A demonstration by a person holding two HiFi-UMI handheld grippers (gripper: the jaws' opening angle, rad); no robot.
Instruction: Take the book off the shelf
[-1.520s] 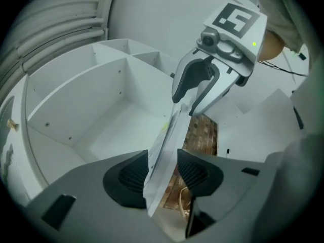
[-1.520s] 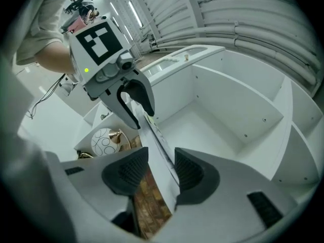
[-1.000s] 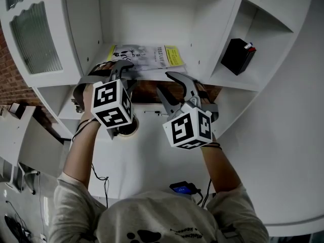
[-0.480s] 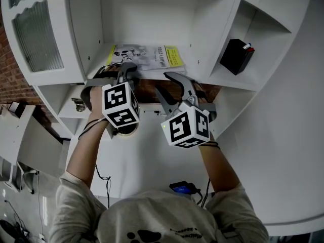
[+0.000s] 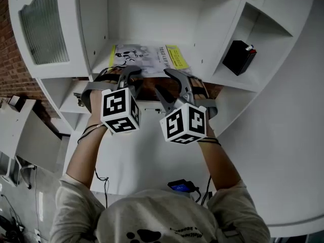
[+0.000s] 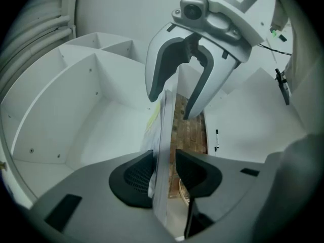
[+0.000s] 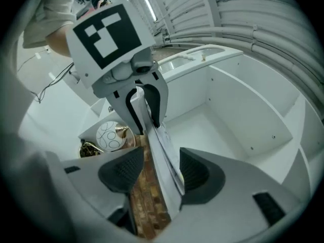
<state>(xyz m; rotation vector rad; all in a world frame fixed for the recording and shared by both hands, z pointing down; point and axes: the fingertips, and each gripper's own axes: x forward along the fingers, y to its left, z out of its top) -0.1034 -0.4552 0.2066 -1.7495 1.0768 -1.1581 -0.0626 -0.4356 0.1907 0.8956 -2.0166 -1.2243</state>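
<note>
A thin book with a grey and yellow cover lies flat on the white shelf, its front edge at the shelf's lip. My left gripper straddles that white edge. Its jaws have just been closing; one pad touches the book, the other stands a sliver off. My right gripper straddles the same edge further right. Its jaws have just been opening, and brick wall shows between the book and the left pad. Each gripper shows in the other's view.
A black box sits in the compartment to the right. A ribbed glass cabinet door hangs at the left. Brick wall shows under the shelf. A round patterned white thing lies below. A small blue-lit device rests on the desk.
My left gripper has moved right and slightly forward, closer to the right gripper, and now reaches the book's front edge. The right gripper has stayed at the edge. The book has not moved.
</note>
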